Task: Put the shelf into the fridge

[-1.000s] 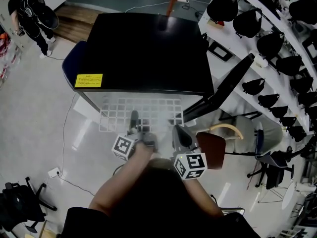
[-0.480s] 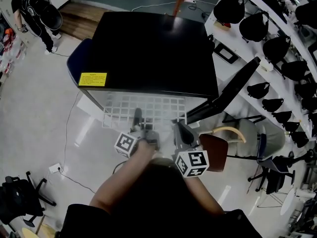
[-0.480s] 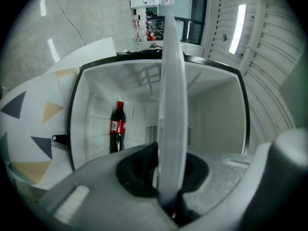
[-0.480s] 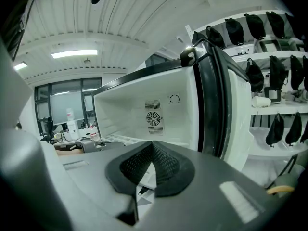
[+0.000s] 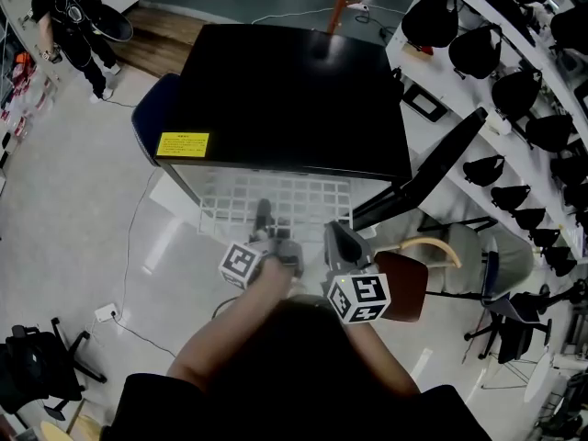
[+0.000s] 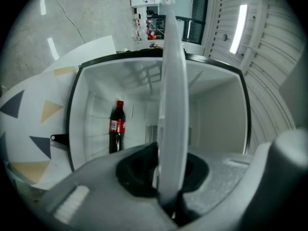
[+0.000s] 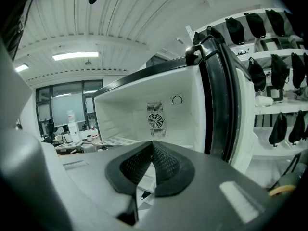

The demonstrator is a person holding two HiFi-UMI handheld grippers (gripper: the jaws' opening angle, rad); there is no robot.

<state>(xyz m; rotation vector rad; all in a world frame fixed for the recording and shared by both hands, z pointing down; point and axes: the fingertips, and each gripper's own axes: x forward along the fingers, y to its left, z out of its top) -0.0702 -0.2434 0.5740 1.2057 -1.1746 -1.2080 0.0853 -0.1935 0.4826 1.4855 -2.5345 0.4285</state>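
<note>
A white wire shelf [image 5: 303, 196] sticks out level from the front of the black-topped fridge [image 5: 285, 90]. My left gripper [image 5: 264, 211] is shut on its front part. In the left gripper view the shelf [image 6: 172, 105] runs edge-on between the pads into the white fridge interior [image 6: 216, 109]. My right gripper [image 5: 333, 232] hovers by the shelf's front right corner. In the right gripper view its pads [image 7: 161, 160] meet at the tips, so the right gripper [image 7: 152, 146] is shut with nothing seen between them. The shelf's grid [image 7: 113, 140] lies to its left.
A cola bottle [image 6: 116, 126] stands inside the fridge at the left. The fridge door [image 5: 432, 168] hangs open to the right. A brown chair [image 5: 404, 278] stands beside it, with wall racks of black bags [image 5: 514, 62] behind. A person [image 5: 73, 26] stands far left.
Only the head camera has shifted a little. Both grippers and the shelf keep their places relative to the fridge.
</note>
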